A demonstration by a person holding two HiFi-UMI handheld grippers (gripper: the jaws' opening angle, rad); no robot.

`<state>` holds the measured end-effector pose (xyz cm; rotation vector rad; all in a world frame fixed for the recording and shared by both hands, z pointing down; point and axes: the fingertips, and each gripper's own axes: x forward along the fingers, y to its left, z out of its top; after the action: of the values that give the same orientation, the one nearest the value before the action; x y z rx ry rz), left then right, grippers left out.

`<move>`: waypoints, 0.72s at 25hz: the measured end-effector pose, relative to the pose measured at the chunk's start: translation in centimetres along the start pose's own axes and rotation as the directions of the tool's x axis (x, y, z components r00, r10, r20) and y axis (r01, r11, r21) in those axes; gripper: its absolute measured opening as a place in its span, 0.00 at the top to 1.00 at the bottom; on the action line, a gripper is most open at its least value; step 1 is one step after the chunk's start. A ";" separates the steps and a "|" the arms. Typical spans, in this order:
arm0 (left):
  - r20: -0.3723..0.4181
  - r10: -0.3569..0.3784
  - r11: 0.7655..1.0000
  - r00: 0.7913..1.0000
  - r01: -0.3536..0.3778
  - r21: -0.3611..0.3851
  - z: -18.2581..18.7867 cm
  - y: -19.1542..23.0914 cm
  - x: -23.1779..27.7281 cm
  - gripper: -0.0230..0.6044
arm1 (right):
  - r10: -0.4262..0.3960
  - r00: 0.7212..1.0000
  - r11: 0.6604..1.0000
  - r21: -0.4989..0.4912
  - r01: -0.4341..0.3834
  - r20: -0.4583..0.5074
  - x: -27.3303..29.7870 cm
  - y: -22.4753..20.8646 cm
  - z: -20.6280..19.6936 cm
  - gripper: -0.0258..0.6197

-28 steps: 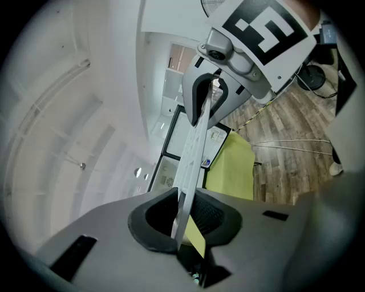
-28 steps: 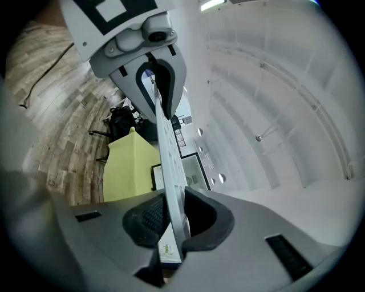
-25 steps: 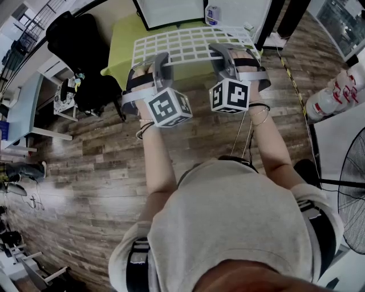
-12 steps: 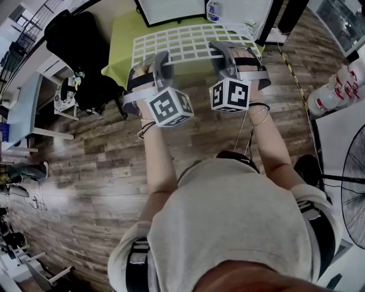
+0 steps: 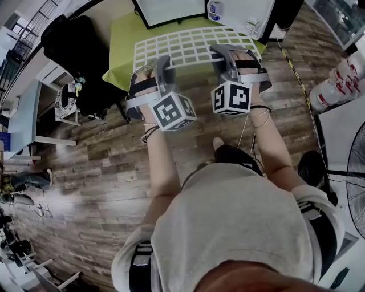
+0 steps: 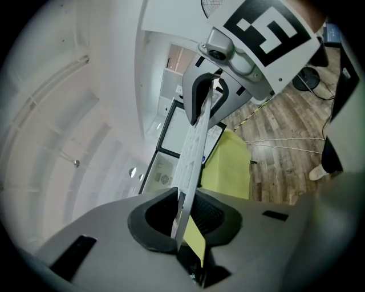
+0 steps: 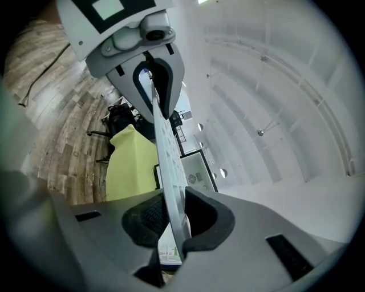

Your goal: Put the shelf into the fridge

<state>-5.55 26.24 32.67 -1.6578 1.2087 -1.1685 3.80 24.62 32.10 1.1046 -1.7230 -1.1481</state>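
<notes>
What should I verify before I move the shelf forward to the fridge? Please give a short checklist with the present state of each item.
1. Left claw closed on the shelf: ok, its jaws pinch the near edge.
2. Right claw closed on the shelf: ok, same edge, further to the right.
3. Shelf held about flat between both claws: ok in the head view.
4. Fridge open and straight ahead of the shelf: ok, it looks open.
5. Rails inside the fridge free for the shelf: cannot tell.
6. Shelf apart from the green table below it: cannot tell.
</notes>
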 end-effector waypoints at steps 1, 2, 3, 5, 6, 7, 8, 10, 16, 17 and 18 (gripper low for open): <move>-0.001 -0.001 1.000 1.000 0.001 0.000 -0.1 -0.1 0.4 0.85 | 0.003 1.000 1.000 0.001 -0.003 0.000 0.4 0.1 -0.1 0.86; -0.003 -0.003 1.000 1.000 0.003 0.000 -0.2 -0.1 0.9 0.85 | 0.006 1.000 1.000 0.003 -0.006 0.000 0.8 0.2 -0.3 0.86; -0.006 -0.005 1.000 1.000 0.005 -0.001 -0.3 -0.1 1.4 0.85 | 0.010 1.000 1.000 0.002 -0.010 0.000 1.4 0.3 -0.5 0.86; -0.014 -0.011 1.000 1.000 0.010 -0.006 -0.7 -0.1 2.7 0.85 | 0.019 1.000 1.000 -0.003 -0.019 0.005 2.7 0.4 -0.9 0.86; -0.018 -0.011 1.000 1.000 0.011 -0.007 -0.8 -0.1 3.5 0.85 | 0.022 1.000 1.000 -0.006 -0.022 0.009 3.5 0.4 -1.0 0.86; -0.023 -0.009 1.000 1.000 0.008 -0.007 -1.0 0.0 4.2 0.85 | 0.023 1.000 1.000 -0.006 -0.022 0.014 4.3 0.4 -1.2 0.85; -0.028 -0.003 1.000 1.000 0.003 -0.004 -1.1 0.2 5.0 0.85 | 0.022 1.000 1.000 -0.004 -0.022 0.020 5.1 0.3 -1.4 0.85; -0.037 0.006 1.000 0.999 -0.005 0.005 -1.3 0.8 6.7 0.85 | 0.020 0.999 1.000 -0.001 -0.020 0.031 6.9 -0.1 -1.9 0.85; -0.046 0.017 1.000 0.999 -0.017 0.016 -0.8 2.9 12.3 0.85 | 0.018 0.998 1.000 0.005 -0.018 0.057 12.4 -2.2 -3.8 0.85; -0.049 0.019 1.000 0.999 -0.018 0.018 -0.7 3.3 13.3 0.85 | 0.017 0.998 1.000 0.005 -0.017 0.062 13.3 -2.6 -4.1 0.85; -0.051 0.021 1.000 0.998 -0.020 0.019 -0.5 3.6 14.3 0.85 | 0.018 0.998 1.000 0.005 -0.018 0.066 14.2 -3.0 -4.5 0.85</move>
<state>-5.11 11.49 32.85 -1.6068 1.2399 -1.2134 4.08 9.39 32.47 1.0631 -1.7842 -1.1812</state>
